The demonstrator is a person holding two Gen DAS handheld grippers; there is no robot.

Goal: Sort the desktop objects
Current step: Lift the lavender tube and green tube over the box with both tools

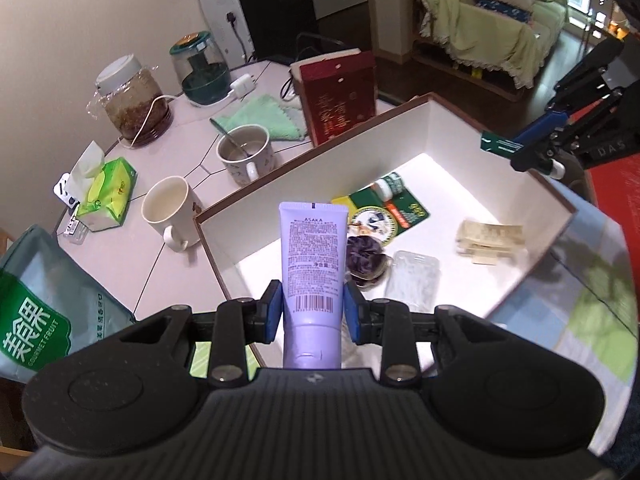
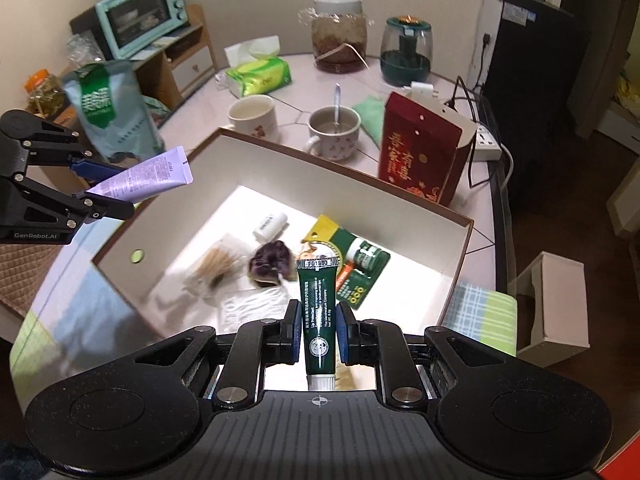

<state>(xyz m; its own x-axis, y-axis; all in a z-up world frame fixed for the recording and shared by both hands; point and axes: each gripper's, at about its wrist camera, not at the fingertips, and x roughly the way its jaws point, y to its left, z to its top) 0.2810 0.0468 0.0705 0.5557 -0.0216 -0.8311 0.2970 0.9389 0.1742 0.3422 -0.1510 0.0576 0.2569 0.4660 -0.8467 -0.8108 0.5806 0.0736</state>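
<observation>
Tubes light and soft: left hand-held gripper [image 1: 312, 312] pinches purple tube [image 1: 313, 264], right hand-held gripper [image 2: 318, 332] green tube [image 2: 319, 320], both near the firmer cap end, above the box [image 2: 400, 196].

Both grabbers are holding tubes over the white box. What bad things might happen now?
1. The left gripper pinches the purple tube near its cap end, so most of it sticks out; it might tilt or slip.
2. The right gripper holds the thin green tube above the purple hair tie and green card pack; dropped there, it could land on them.
3. The white mug stands right beside the box wall; a nudge might tip it.
</observation>
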